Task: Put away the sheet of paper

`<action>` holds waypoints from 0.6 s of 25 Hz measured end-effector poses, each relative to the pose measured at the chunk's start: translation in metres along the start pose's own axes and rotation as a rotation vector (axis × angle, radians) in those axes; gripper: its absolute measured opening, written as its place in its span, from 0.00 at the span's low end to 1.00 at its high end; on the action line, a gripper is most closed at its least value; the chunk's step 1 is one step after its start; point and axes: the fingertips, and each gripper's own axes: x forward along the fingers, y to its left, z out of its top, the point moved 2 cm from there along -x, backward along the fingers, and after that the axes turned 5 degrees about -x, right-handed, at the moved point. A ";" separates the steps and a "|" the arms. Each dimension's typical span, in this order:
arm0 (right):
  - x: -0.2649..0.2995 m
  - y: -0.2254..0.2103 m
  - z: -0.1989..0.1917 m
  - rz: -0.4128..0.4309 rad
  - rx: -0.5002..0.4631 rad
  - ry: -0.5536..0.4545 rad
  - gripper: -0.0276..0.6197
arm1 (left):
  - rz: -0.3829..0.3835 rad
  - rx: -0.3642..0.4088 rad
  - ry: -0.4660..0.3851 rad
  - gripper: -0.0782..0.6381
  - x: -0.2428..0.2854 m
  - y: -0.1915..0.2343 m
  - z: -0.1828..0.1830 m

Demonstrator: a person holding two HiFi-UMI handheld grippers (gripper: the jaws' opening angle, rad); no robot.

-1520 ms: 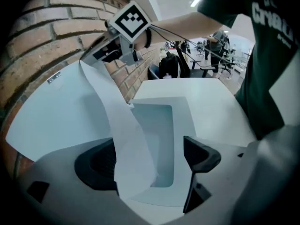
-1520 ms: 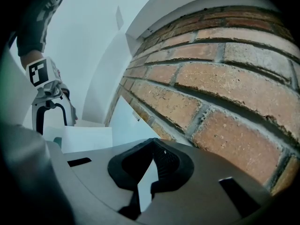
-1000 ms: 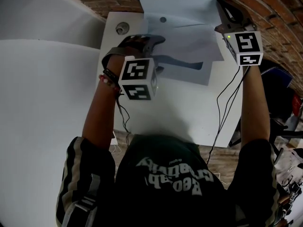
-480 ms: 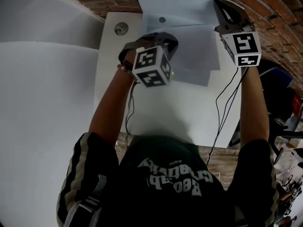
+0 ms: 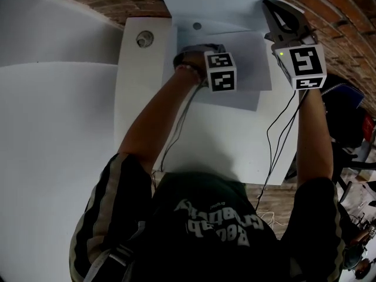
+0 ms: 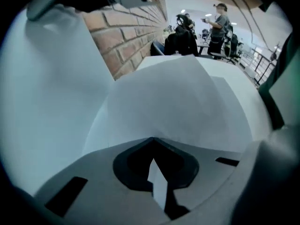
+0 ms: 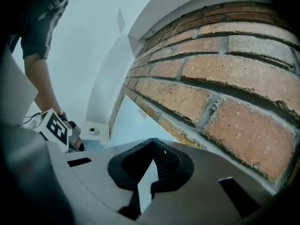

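Your L gripper (image 6: pixel 152 139) has its jaws fully together, w/ no grip on anything. It is angled steeply down, tip right at the sheet of paper (image 6: pixel 187 102). That sheet lies on the white desk (image 5: pixel 223 140), just below the wall. Your R gripper (image 7: pixel 151 140) is closed too, apparently pinching the edge of a bigger white sheet (image 5: pixel 223 2) that stands vs. the brick wall (image 7: pixel 225 78). The desk's cable hole (image 5: pixel 144 39) is off to the left, apart from both sheets.
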 end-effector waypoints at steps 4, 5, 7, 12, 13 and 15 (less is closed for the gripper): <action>-0.001 0.000 0.000 0.003 0.007 -0.007 0.03 | -0.019 0.038 0.041 0.11 0.020 -0.002 -0.002; -0.001 0.000 0.000 0.004 0.006 -0.009 0.03 | -0.009 0.044 0.045 0.11 0.021 0.000 -0.002; 0.000 0.000 0.000 0.005 0.005 -0.013 0.03 | 0.033 0.081 0.063 0.11 0.022 0.009 -0.004; 0.000 0.000 0.000 0.008 0.012 -0.021 0.03 | 0.204 0.227 0.171 0.11 0.023 0.040 -0.020; 0.000 0.000 0.000 0.007 0.014 -0.023 0.03 | 0.243 0.245 0.199 0.11 0.023 0.048 -0.024; -0.001 -0.001 0.000 0.004 0.018 -0.026 0.03 | 0.305 0.259 0.237 0.11 0.023 0.059 -0.030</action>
